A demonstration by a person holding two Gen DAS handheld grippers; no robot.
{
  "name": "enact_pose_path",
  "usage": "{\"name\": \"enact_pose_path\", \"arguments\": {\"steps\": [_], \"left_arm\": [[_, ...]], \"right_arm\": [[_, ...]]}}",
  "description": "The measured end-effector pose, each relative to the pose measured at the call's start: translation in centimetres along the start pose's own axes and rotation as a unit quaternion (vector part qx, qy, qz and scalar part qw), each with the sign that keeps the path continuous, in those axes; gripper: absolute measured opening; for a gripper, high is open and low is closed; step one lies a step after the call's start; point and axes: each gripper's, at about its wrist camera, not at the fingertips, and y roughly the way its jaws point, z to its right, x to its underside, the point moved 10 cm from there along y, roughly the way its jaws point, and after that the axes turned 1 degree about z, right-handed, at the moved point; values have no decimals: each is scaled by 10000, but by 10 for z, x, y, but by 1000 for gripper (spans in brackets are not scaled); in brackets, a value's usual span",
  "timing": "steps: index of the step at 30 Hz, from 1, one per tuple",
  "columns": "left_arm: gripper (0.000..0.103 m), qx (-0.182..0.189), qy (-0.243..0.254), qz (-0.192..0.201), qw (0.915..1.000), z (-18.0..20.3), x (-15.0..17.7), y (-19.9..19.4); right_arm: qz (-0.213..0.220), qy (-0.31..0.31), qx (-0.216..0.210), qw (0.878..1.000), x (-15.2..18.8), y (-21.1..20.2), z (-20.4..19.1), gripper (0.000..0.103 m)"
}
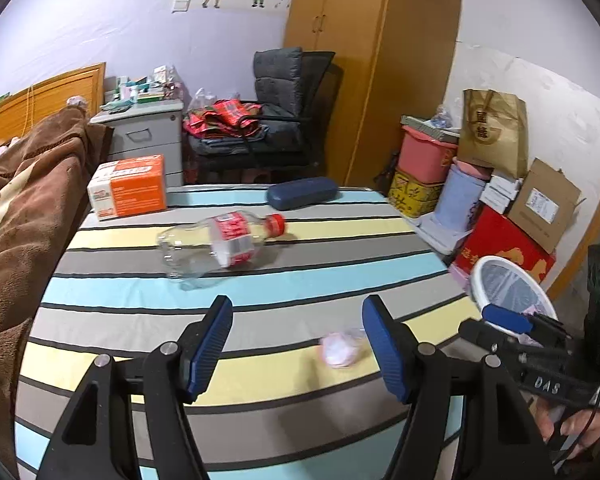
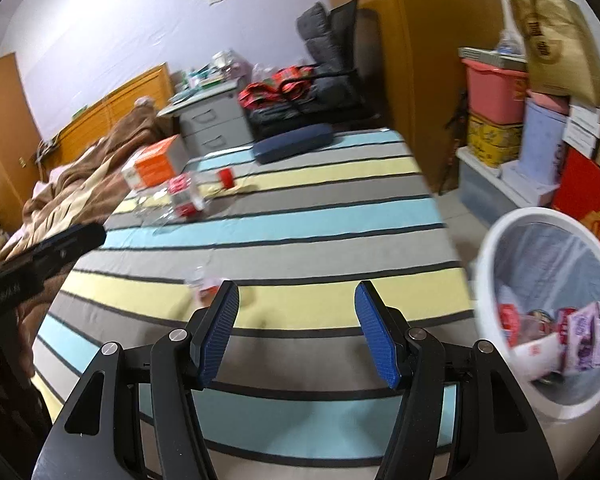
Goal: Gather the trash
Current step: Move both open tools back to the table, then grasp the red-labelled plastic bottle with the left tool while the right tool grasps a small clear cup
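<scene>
Two grippers hover over a striped bed (image 1: 260,312) — jaws apart, nothing gripped.
Left gripper (image 1: 296,344), right gripper (image 2: 296,332); pink wrapper (image 1: 340,350) near the bed's front edge, bottle (image 1: 220,244) mid-bed — bin (image 2: 496,240) beside the right edge.

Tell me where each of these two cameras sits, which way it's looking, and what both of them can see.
Left wrist: rides the left gripper, jaws open and empty, looking down across the striped bed; the right gripper and a hand show at right.
Right wrist: rides the right gripper, open and empty, facing the same bed with the white bin at right; the left gripper shows at left.
Shared: plastic bottle, orange box, dark blue case, pink wrapper, bin.
</scene>
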Motion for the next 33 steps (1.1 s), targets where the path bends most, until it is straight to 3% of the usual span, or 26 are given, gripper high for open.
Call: {"name": "enact_pose_path", "arguments": {"steps": [17, 25, 33], "left_arm": [[72, -138, 182, -119, 9997, -49, -27, 31], [72, -173, 562, -377, 9976, -55, -35, 61], [74, -80, 1037, -695, 9921, -54, -50, 92]], "right_arm": [[-575, -438, -580, 9957, 9, 52, -62, 62], [-753, -649, -603, 9932, 14, 62, -72, 30], [-748, -630, -612, 9933, 10, 64, -71, 30]]}}
